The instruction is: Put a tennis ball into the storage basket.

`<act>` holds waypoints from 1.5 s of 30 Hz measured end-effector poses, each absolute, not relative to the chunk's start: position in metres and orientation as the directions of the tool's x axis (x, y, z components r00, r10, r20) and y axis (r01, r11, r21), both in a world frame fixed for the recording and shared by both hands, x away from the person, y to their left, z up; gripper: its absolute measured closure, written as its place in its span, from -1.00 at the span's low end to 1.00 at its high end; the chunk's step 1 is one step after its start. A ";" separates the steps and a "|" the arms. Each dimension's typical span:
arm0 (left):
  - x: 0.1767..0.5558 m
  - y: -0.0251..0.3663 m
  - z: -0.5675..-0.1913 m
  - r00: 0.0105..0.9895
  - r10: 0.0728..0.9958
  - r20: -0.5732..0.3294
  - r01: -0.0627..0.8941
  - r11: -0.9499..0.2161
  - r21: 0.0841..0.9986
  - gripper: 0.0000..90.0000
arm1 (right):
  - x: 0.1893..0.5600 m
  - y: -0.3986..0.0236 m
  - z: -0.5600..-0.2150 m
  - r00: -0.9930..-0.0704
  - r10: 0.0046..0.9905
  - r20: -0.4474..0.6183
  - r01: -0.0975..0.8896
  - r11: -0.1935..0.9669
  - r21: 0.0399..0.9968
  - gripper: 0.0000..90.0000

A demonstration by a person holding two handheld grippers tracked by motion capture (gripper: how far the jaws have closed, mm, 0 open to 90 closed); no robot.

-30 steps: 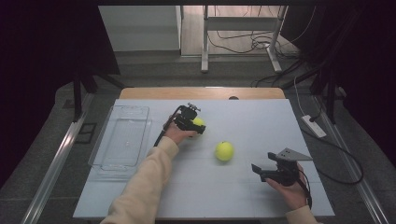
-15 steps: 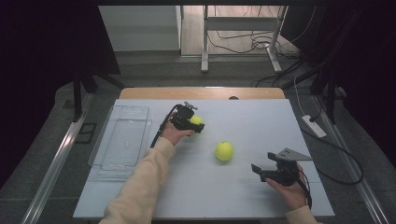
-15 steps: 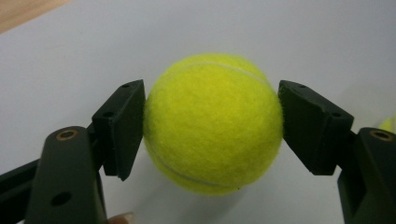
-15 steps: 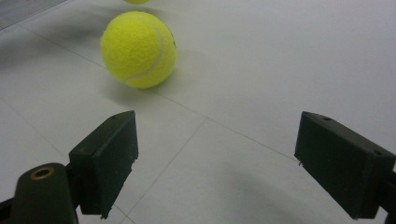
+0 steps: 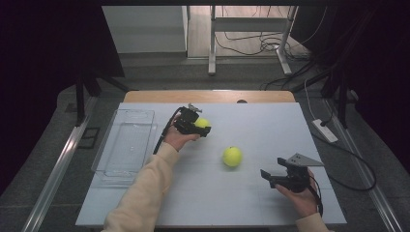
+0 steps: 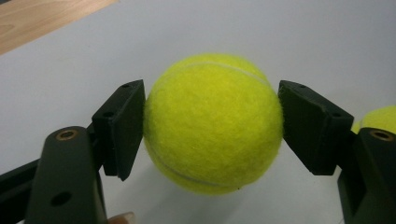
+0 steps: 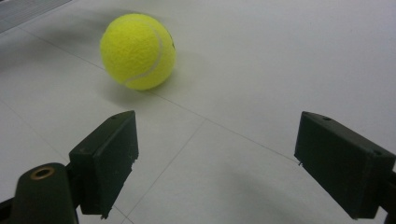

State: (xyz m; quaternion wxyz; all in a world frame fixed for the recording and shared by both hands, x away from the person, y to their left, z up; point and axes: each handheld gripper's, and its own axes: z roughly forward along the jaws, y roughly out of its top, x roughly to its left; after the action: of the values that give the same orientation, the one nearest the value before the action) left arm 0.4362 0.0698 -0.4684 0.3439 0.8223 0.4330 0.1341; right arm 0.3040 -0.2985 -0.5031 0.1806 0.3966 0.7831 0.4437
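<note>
Left tongs (image 5: 202, 126) clamp a tennis ball (image 6: 212, 123) near the bench's (image 5: 270, 125) far edge; the clear tray (image 5: 126, 145) lies leftward. Right tongs (image 5: 270, 176) gape empty.

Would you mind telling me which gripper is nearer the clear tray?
Left. The left gripper, shut on a tennis ball, is just right of the tray; the right gripper sits far across the table.

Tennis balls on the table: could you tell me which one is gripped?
The far tennis ball, clamped in the left gripper; the other ball lies free mid-table.
</note>
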 end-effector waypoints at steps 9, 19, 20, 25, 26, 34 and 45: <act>0.430 0.075 -0.464 0.585 0.807 -0.081 0.615 -0.377 0.693 -0.38 | 0.304 -0.299 -0.503 -0.618 0.783 0.069 0.460 0.289 0.839 -0.70; 0.426 0.082 -0.460 0.575 0.813 -0.092 0.610 -0.351 0.710 -0.38 | 0.304 -0.299 -0.503 -0.616 0.785 0.066 0.462 0.292 0.838 -0.70; 0.425 0.083 -0.460 0.575 0.812 -0.095 0.609 -0.348 0.712 -0.38 | 0.304 -0.299 -0.503 -0.616 0.785 0.066 0.463 0.293 0.837 -0.70; 0.421 0.088 -0.457 0.573 0.813 -0.103 0.606 -0.335 0.722 -0.38 | 0.305 -0.298 -0.504 -0.615 0.786 0.066 0.466 0.295 0.834 -0.69; 0.420 0.089 -0.456 0.572 0.814 -0.101 0.603 -0.334 0.725 -0.38 | 0.305 -0.298 -0.504 -0.615 0.786 0.066 0.466 0.295 0.834 -0.69; 0.414 0.098 -0.448 0.567 0.817 -0.100 0.587 -0.317 0.745 -0.38 | 0.305 -0.299 -0.504 -0.613 0.787 0.065 0.467 0.294 0.834 -0.69; 0.405 0.108 -0.437 0.550 0.829 -0.102 0.575 -0.287 0.766 -0.39 | 0.305 -0.298 -0.503 -0.613 0.788 0.065 0.466 0.294 0.835 -0.69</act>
State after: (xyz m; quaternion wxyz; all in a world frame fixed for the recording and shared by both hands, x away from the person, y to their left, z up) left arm 0.4054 0.1082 -0.4369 0.3961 0.7860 0.4467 0.1603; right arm 0.3046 -0.2984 -0.5033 0.1829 0.4003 0.7832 0.4393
